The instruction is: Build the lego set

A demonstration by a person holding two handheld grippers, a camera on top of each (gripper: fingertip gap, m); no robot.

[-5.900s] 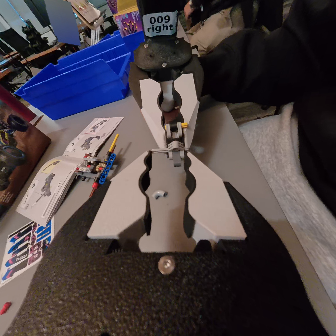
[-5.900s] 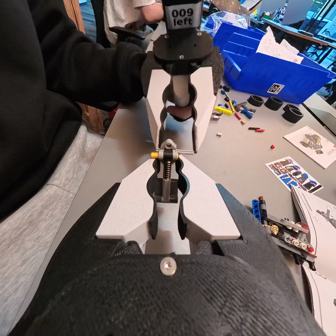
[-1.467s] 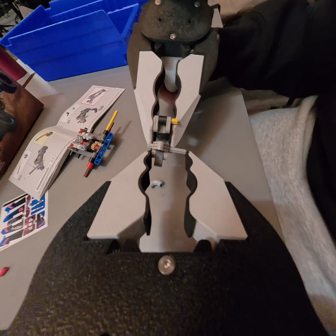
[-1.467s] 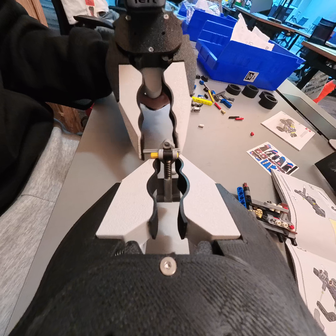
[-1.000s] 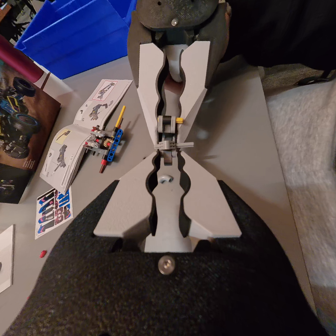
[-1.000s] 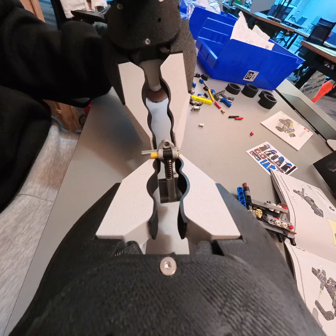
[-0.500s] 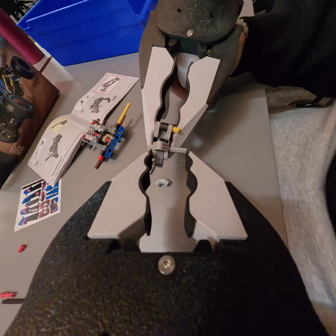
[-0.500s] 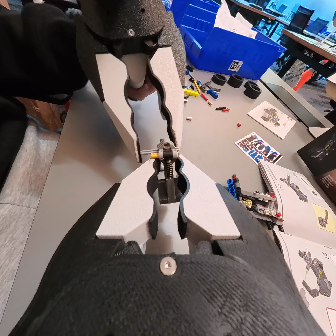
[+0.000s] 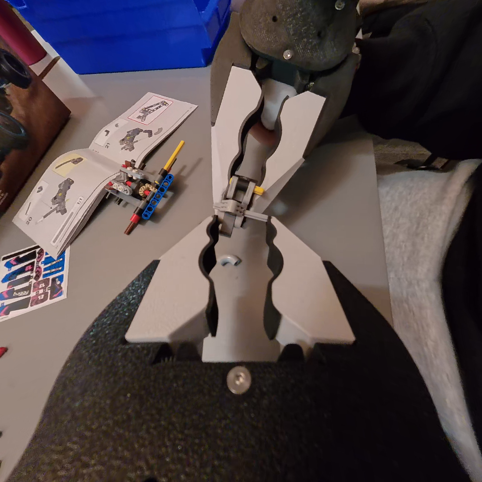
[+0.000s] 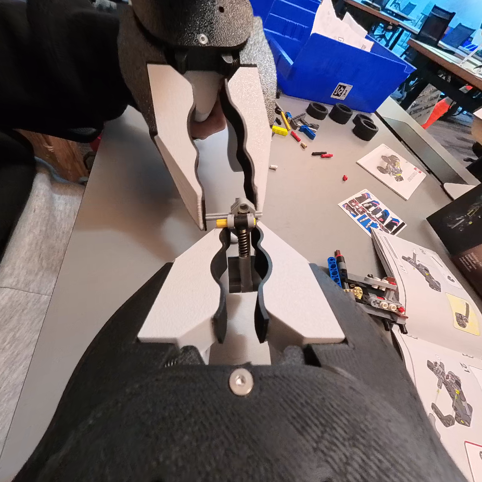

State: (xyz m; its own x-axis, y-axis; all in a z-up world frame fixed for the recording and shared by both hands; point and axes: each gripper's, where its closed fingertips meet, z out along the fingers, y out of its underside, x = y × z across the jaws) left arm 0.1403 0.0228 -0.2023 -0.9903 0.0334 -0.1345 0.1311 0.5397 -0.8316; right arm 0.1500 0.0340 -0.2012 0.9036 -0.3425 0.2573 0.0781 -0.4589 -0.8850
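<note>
Grey left gripper (image 9: pixel 241 221), spread wide, tips either side of a thin grey cross-pin (image 9: pixel 241 210). Right gripper (image 10: pixel 240 229) nipped narrow round a dark spring strut (image 10: pixel 242 250) with yellow peg, held above the table (image 9: pixel 104 260). Beyond, half-built chassis (image 9: pixel 142 189) on open booklet (image 9: pixel 78 177), sticker sheet (image 9: pixel 28 281) nearby, blue bins (image 9: pixel 125 34) farthest.

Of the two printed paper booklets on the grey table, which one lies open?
The thick instruction booklet beside the partly built lego assembly lies open with pages spread. The thin leaflet farther off, near the black tyres, lies closed and flat.
</note>
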